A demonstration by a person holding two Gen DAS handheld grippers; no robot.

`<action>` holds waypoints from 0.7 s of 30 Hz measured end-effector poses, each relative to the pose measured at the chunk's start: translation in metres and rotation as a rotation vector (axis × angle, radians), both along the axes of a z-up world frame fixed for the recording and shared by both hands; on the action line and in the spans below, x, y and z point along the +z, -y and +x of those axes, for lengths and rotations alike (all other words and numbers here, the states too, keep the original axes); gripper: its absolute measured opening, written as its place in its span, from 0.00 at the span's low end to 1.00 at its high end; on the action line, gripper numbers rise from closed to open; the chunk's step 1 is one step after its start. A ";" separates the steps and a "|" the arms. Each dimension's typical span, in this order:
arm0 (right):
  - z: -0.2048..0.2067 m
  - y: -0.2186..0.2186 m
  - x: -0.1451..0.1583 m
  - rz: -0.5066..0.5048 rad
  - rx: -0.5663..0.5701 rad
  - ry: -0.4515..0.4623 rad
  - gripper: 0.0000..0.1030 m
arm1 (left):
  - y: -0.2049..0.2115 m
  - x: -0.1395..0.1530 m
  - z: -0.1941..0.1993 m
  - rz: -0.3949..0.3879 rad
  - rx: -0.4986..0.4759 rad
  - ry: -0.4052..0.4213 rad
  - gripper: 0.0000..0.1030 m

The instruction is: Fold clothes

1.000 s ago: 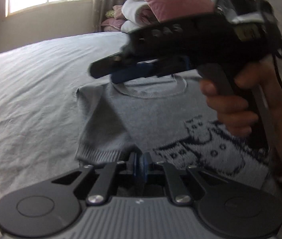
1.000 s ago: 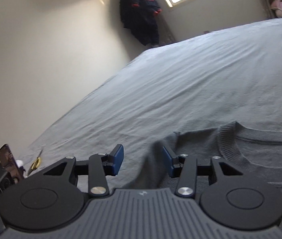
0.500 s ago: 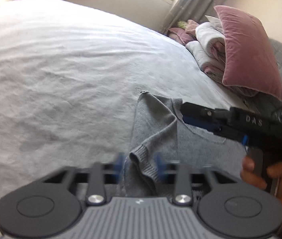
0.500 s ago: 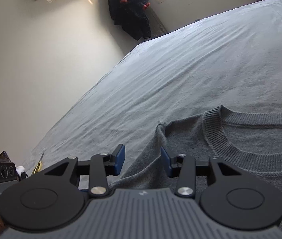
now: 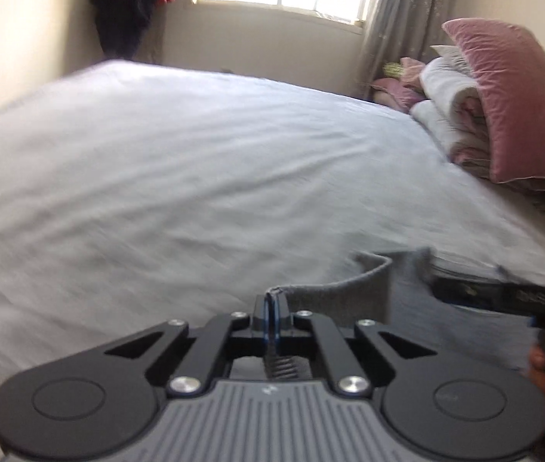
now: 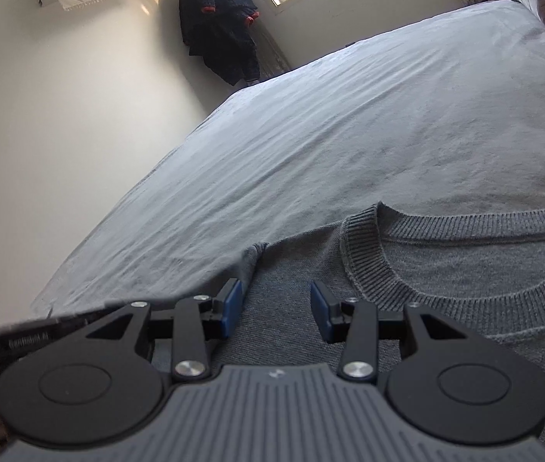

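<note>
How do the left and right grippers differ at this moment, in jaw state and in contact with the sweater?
The left gripper is shut, pinching an edge of the grey sweater; the right gripper is open and holds nothing. The left lifts its edge off the bed; the right sits low over flat knit beside the collar. Both have blue pads.

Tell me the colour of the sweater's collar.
Grey ribbed knit, same as the sweater; the collar shows best in the right wrist view.
</note>
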State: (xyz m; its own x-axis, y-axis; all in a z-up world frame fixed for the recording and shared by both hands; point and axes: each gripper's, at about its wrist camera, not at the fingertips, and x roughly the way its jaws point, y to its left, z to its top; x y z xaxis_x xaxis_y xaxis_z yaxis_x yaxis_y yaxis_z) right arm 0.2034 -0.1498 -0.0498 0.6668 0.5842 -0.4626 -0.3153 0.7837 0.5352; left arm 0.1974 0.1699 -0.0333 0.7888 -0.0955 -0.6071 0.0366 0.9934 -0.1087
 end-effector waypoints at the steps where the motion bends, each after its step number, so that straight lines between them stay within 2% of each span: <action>1: 0.000 0.000 -0.001 -0.004 -0.001 -0.001 0.43 | -0.004 0.002 0.004 0.027 0.017 0.006 0.02; 4: -0.001 0.000 -0.002 -0.015 -0.007 -0.001 0.43 | -0.018 0.005 0.015 0.098 0.066 0.019 0.02; 10: 0.000 -0.004 -0.006 -0.077 -0.019 0.018 0.43 | -0.025 -0.017 0.031 0.158 0.115 -0.031 0.02; 16: 0.001 -0.004 -0.012 -0.095 -0.041 0.023 0.41 | -0.032 -0.020 0.018 0.084 0.151 -0.048 0.04; 17: 0.001 -0.003 -0.011 -0.093 -0.043 0.024 0.40 | -0.034 -0.021 0.015 0.070 0.157 -0.051 0.07; 20: -0.001 -0.001 -0.009 -0.091 -0.049 0.030 0.39 | -0.037 -0.022 0.008 0.029 0.175 -0.059 0.26; 21: -0.002 -0.002 -0.009 -0.095 -0.050 0.034 0.39 | -0.039 -0.022 0.005 0.015 0.181 -0.061 0.27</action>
